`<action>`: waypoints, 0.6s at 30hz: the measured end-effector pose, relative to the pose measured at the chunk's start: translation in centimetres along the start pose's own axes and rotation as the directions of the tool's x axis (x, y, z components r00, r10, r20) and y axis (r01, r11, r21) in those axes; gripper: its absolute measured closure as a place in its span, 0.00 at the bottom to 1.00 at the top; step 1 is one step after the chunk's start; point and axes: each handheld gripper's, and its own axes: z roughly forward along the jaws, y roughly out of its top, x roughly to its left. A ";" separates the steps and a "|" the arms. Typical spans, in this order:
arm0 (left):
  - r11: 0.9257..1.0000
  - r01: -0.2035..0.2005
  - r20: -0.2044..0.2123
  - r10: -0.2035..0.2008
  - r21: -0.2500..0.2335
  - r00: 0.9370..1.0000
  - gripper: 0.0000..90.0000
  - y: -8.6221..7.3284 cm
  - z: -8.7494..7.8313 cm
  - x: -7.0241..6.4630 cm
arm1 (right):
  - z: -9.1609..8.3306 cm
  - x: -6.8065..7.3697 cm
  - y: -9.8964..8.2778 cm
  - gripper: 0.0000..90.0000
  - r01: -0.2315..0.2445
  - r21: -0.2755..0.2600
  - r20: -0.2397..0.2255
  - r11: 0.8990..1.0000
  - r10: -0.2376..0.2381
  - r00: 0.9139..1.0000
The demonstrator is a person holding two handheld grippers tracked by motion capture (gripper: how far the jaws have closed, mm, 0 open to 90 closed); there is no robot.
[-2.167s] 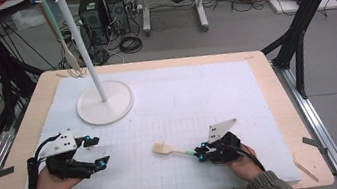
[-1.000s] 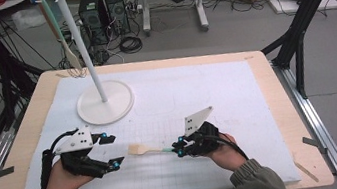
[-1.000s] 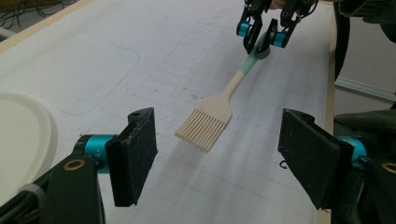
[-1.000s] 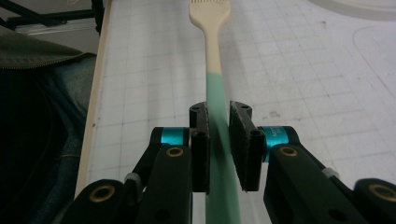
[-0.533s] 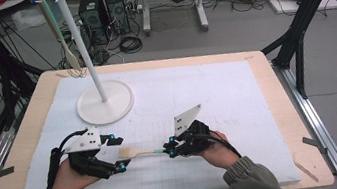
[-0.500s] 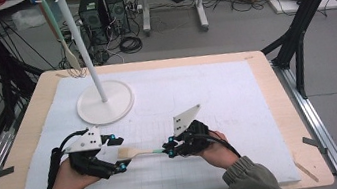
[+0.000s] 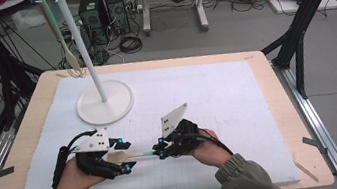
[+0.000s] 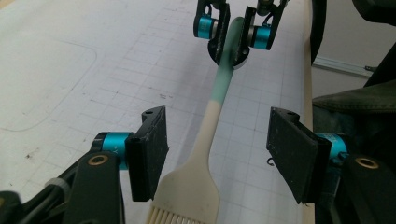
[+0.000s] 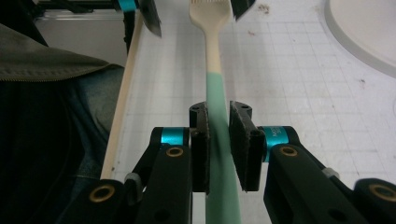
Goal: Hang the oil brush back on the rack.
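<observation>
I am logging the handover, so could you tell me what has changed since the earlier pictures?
The right gripper carried the brush left, putting its head between the left gripper pads, which have been closing but do not yet grip. The stand stayed put.

Even, bright indoor light, soft shadows.
Near green handle [image 9: 219,140] blurred in right gripper view; high view slightly soft.

**Brush held between two grippers at the table's near edge**

A flat cream-and-green silicone brush [image 7: 137,155] lies level between the left gripper [image 7: 124,155] and right gripper [image 7: 159,151]. Behind them, to the left, a white round-based stand [image 7: 105,102] sits on the white gridded mat [image 7: 216,92].
</observation>
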 end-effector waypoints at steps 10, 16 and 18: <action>0.998 -0.011 0.020 0.010 0.057 1.000 0.56 -0.3 0.5 0.0 | 1.1 0.1 1.3 0.88 0.029 0.017 -0.029 0.999 -0.029 0.999; 0.995 -0.008 0.021 0.006 0.097 1.000 0.66 -0.5 0.8 0.1 | 1.7 0.2 1.9 0.88 0.047 0.039 -0.036 0.998 -0.046 0.998; 0.994 -0.013 0.025 0.011 0.107 1.000 0.70 -0.5 0.9 0.1 | 1.9 0.3 2.0 0.88 0.053 0.044 -0.037 0.998 -0.051 0.998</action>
